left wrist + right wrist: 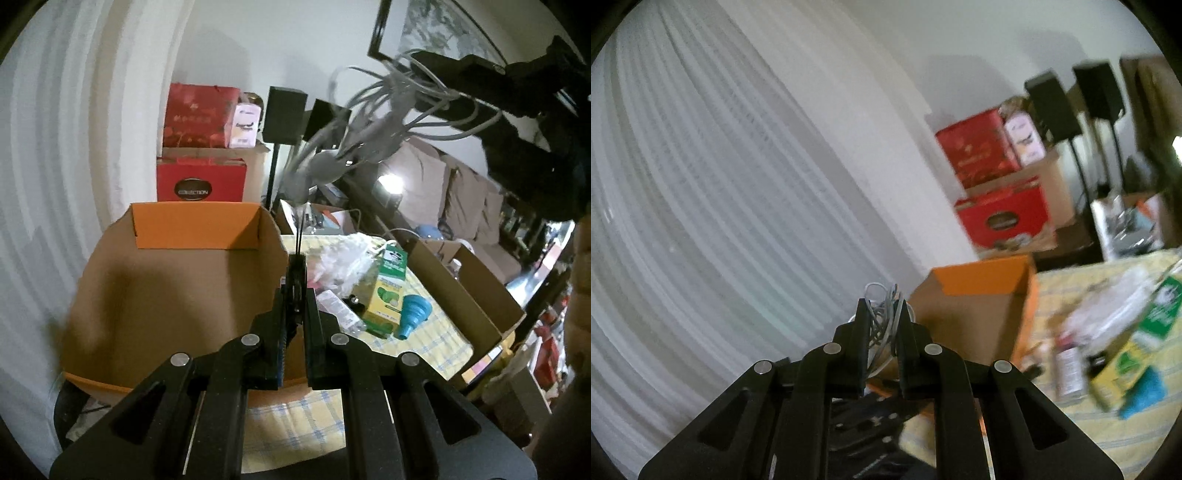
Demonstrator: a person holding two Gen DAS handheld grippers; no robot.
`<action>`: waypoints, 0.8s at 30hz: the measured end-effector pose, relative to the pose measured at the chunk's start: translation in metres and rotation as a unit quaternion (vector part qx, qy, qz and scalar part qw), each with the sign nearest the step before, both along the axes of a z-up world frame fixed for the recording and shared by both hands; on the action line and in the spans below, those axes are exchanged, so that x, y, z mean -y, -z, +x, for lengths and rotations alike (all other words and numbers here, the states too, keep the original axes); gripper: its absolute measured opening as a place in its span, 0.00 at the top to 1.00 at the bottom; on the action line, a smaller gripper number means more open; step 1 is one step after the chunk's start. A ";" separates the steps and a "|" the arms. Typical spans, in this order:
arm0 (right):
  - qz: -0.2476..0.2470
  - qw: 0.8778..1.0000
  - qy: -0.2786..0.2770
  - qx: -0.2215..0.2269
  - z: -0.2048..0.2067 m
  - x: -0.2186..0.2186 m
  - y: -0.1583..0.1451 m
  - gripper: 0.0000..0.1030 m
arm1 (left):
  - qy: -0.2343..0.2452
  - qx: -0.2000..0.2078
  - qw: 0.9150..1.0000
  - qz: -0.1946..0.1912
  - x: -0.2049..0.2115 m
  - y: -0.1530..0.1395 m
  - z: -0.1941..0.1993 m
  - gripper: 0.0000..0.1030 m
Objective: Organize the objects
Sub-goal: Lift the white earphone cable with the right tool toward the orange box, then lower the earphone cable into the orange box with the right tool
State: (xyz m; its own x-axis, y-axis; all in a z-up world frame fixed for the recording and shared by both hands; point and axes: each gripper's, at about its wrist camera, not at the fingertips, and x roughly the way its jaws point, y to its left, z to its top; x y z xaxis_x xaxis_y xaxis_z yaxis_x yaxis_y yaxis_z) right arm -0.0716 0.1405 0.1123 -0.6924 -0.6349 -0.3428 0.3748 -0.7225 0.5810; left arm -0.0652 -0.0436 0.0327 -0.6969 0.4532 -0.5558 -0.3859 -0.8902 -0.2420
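My left gripper (296, 275) is shut on a small black tie (296, 266). Its thin black strands rise toward a tangled grey cable bundle (369, 125). That bundle hangs in the air at upper right, with my right gripper (428, 70) shut on it. In the right wrist view the right gripper (884, 314) pinches the grey cable bundle (882, 317) between its fingers. An open orange cardboard box (177, 288) sits on the table just left of my left gripper, and nothing shows inside it. The orange box (975, 314) lies ahead and right of the right gripper.
On the yellow checked tablecloth (436, 332), right of the box, lie a green and yellow carton (386, 295), a blue funnel (412, 314), a white plastic bag (343, 262) and a small bottle (338, 304). A brown box (469, 295) lies further right. Red boxes (201, 155) stack behind.
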 end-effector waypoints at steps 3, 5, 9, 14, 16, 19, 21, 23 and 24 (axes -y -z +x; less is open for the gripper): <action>-0.032 0.999 -0.021 0.017 -0.012 0.011 0.011 0.89 | -0.001 0.005 1.000 0.000 0.005 0.003 -0.007 0.93; -0.051 0.998 -0.034 0.026 -0.018 0.017 0.015 0.89 | -0.002 0.012 1.000 0.002 0.009 0.006 -0.012 0.93; -0.078 0.995 -0.054 0.038 -0.027 0.023 0.018 0.89 | -0.006 0.027 0.999 0.019 0.019 0.012 -0.025 0.93; -0.108 0.989 -0.080 0.059 -0.038 0.021 0.023 0.89 | -0.024 0.029 0.999 0.025 0.034 0.013 -0.042 0.93; -0.119 0.987 -0.085 0.064 -0.043 0.017 0.025 0.89 | -0.033 0.029 0.999 0.025 0.041 0.012 -0.050 0.93; -0.118 0.988 -0.082 0.064 -0.046 0.012 0.026 0.89 | -0.040 0.031 0.999 0.021 0.045 0.013 -0.058 0.93; -0.119 0.987 -0.079 0.066 -0.050 0.008 0.028 0.89 | -0.033 0.032 0.999 0.024 0.043 0.014 -0.060 0.93; -0.127 0.986 -0.078 0.072 -0.053 0.006 0.032 0.89 | -0.018 0.033 0.999 0.035 0.038 0.015 -0.061 0.93; -0.136 0.985 -0.079 0.077 -0.057 0.005 0.036 0.89 | -0.014 0.035 0.999 0.038 0.035 0.015 -0.061 0.93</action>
